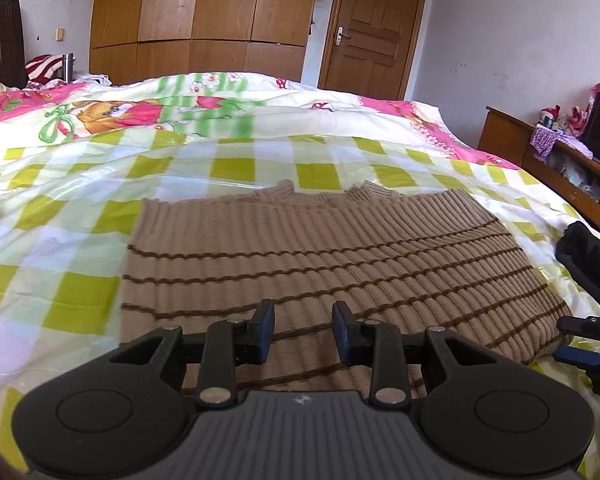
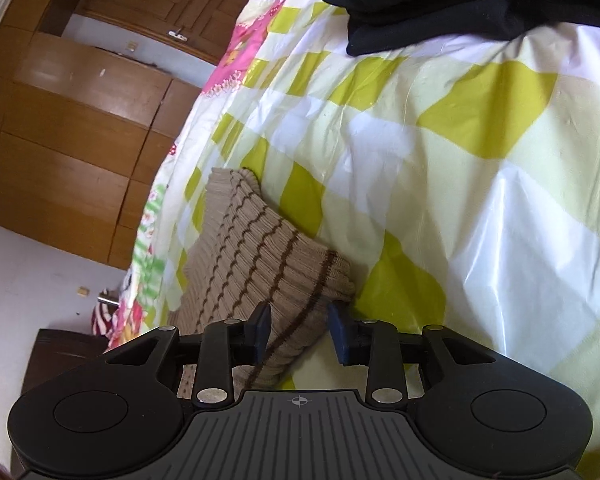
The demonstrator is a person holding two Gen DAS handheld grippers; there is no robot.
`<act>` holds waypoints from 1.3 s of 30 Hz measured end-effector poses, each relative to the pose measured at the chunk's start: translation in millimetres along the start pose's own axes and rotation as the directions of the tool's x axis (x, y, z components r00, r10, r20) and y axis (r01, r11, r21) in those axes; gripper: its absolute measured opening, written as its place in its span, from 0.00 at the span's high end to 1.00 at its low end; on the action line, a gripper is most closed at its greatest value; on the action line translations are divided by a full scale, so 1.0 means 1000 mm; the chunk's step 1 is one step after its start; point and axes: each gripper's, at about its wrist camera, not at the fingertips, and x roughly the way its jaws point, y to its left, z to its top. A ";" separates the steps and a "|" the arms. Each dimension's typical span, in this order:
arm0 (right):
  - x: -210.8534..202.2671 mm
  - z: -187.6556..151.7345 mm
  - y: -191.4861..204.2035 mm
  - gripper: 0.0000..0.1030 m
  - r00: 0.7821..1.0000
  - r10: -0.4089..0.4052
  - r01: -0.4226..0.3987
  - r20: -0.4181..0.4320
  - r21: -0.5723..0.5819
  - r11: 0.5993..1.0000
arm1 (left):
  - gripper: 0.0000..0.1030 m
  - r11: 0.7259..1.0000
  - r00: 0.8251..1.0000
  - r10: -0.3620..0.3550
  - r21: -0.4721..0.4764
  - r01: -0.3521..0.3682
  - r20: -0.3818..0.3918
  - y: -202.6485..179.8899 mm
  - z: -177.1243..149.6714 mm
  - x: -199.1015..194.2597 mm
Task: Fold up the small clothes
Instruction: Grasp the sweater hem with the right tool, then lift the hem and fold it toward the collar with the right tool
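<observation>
A tan ribbed sweater (image 1: pixel 320 248) with thin brown stripes lies flat on the green-and-white checked plastic sheet (image 1: pixel 80 240) over the bed. My left gripper (image 1: pixel 303 320) hovers over the sweater's near edge, open, with nothing pinched between its pads. In the right wrist view the picture is rolled on its side. There the sweater's corner (image 2: pixel 260 248) pokes between the pads of my right gripper (image 2: pixel 299 326), which stands open with a gap on one side. The right gripper (image 1: pixel 572 340) also shows at the sweater's right corner in the left wrist view.
A black garment (image 1: pixel 588 256) lies on the sheet (image 2: pixel 480 160) to the right of the sweater. A floral quilt (image 1: pixel 180 108) covers the far half of the bed. Behind it stand a wooden wardrobe (image 1: pixel 204 16) and a door (image 1: pixel 376 28). A wooden cabinet (image 1: pixel 540 148) flanks the bed's right side.
</observation>
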 end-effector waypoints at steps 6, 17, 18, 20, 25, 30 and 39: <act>0.010 -0.010 0.004 0.65 1.000 -0.002 0.000 0.031 0.068 0.998 | 0.55 0.998 0.999 -0.052 -0.039 0.053 0.014 0.004 -0.007 -0.008; 0.024 0.004 -0.004 0.68 0.997 0.061 -0.067 0.049 0.143 0.987 | 0.54 0.998 0.999 0.037 0.050 -0.035 -0.031 0.026 -0.036 -0.060; 0.024 0.004 -0.004 0.76 0.997 0.059 -0.065 0.043 0.139 0.988 | 0.54 0.997 0.997 0.065 0.054 -0.063 -0.032 0.028 -0.037 -0.060; 0.025 0.005 -0.005 0.82 0.999 0.048 -0.051 0.025 0.137 0.989 | 0.54 0.989 0.991 0.121 0.086 -0.117 -0.049 0.029 -0.038 -0.054; 0.020 0.011 -0.006 0.90 0.998 0.061 -0.064 0.028 0.118 0.991 | 0.59 0.978 0.973 0.185 0.122 -0.169 -0.135 0.034 -0.046 -0.037; 0.019 0.029 -0.015 0.94 0.998 0.027 -0.032 0.050 0.111 0.993 | 0.59 0.984 0.976 0.163 0.093 -0.151 -0.142 0.044 -0.047 -0.039; 0.018 0.029 -0.010 0.81 0.997 0.073 -0.072 -0.005 0.059 0.996 | 0.59 0.991 0.990 0.121 0.063 -0.116 -0.076 0.029 -0.027 -0.063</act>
